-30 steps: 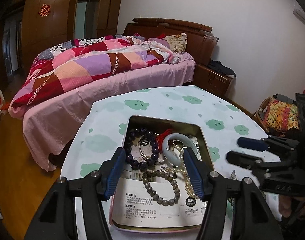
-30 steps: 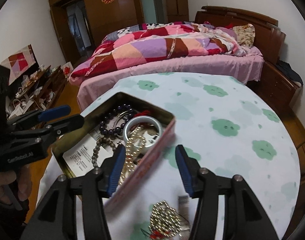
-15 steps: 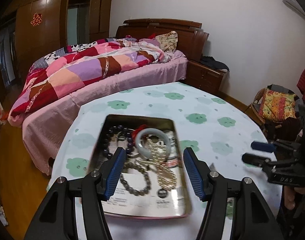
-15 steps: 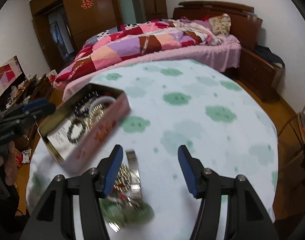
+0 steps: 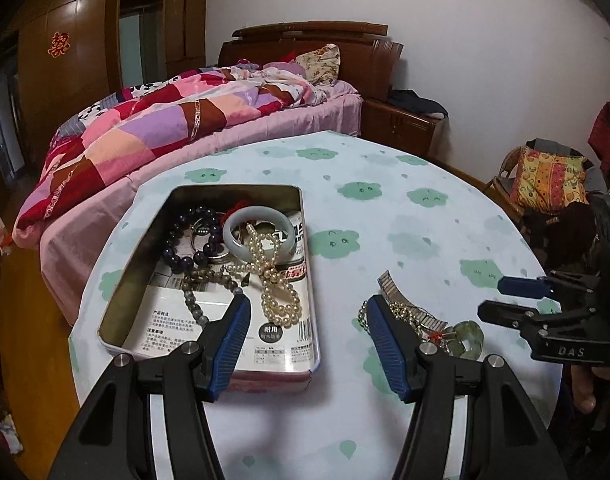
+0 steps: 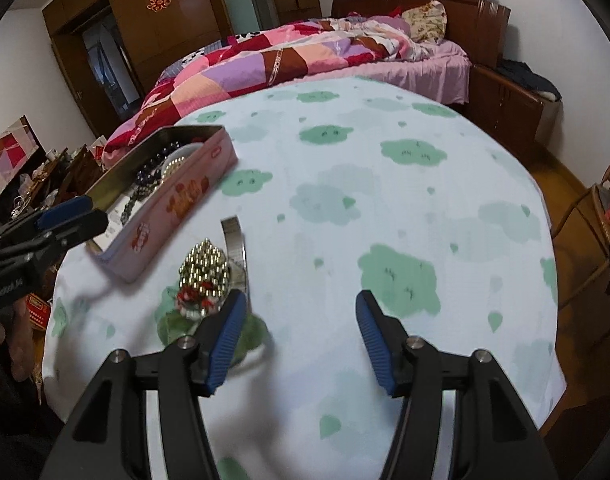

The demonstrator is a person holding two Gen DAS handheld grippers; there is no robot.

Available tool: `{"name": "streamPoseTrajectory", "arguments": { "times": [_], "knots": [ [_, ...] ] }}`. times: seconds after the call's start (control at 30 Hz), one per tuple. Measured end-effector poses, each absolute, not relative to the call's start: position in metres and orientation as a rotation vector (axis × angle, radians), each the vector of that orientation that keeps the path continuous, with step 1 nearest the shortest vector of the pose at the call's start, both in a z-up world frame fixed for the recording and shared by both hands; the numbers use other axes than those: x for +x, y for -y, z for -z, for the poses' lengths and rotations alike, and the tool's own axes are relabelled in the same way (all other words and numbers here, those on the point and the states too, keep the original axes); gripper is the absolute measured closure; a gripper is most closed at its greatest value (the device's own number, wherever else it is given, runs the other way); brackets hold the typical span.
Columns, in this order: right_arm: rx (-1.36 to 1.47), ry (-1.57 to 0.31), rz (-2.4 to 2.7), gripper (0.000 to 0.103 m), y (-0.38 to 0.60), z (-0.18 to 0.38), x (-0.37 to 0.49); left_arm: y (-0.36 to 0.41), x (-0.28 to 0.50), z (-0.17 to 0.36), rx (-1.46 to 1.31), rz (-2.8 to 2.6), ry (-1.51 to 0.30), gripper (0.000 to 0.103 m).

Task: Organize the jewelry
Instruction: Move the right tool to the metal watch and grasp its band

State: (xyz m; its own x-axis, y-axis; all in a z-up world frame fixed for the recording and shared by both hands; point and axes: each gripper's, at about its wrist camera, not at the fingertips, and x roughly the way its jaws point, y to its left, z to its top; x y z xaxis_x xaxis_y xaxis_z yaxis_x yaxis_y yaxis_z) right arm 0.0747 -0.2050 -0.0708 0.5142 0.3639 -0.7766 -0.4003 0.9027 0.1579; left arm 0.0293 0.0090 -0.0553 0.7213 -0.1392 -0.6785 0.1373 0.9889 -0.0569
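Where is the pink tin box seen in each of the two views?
Left wrist view: the tin lies left of centre, open, beads inside.
Right wrist view: the tin is at the left, its pink side facing us.
Shared landmark: the loose gold beads on the cloth beside it.

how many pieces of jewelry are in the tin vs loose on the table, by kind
In the tin:
pearl strand: 1
pale jade bangle: 1
dark purple bead bracelet: 1
grey-green bead bracelet: 1
metal ring bangle: 1

Loose on the table:
metal watch band: 1
gold bead piece: 1
green jade piece: 1

Total: 8
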Motion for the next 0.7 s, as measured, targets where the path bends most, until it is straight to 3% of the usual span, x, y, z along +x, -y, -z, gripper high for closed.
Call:
{"name": "streamPoseTrajectory", "arguments": {
  "times": [0.6,0.7],
  "knots": [
    [-0.126,-0.918,-0.466,0.043,0.184,0.073,0.079,-0.002,0.028,0.065,0.009,0.128,-0.758,0.042],
    [-0.172,-0.928,-0.471,0.047,0.168,0.076,0.092,-0.004,0.028,0.064,-0.001,0.12,-0.753,0.042]
  ]
}}
